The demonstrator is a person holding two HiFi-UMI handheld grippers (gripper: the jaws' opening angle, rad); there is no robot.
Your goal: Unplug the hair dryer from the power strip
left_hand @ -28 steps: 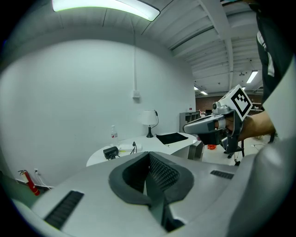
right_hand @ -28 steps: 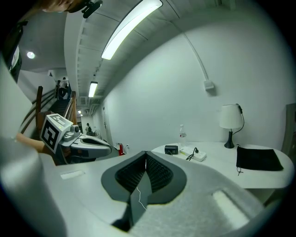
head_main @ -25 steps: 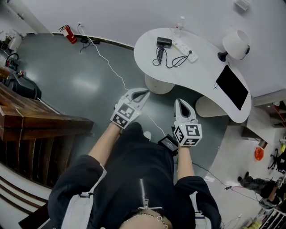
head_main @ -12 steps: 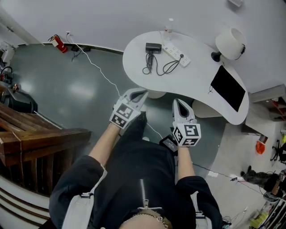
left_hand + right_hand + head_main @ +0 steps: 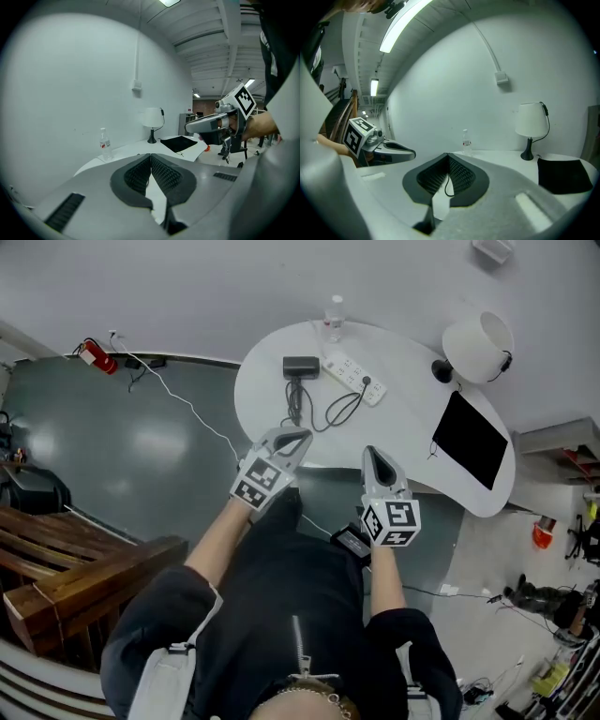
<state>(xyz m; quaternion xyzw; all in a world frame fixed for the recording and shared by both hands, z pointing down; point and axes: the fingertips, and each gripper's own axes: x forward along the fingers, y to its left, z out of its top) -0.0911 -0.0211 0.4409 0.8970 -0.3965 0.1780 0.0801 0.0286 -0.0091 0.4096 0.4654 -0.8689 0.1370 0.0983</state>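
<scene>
Left tongs [image 5: 298,437] and right tongs [image 5: 373,454] clenched, empty (only head view shows the power strip [image 5: 354,378]).

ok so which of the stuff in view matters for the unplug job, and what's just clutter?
Job: hair dryer, plug, power strip, left tool, right tool (both shut, empty).
Clutter: water bottle, lamp, black mat, fire extinguisher.

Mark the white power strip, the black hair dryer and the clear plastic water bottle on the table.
White power strip [image 5: 349,371], head view: middle of its long body.
Black hair dryer [image 5: 300,366], head view: top of its body.
Clear plastic water bottle [image 5: 106,146], left gripper view: its labelled middle.
</scene>
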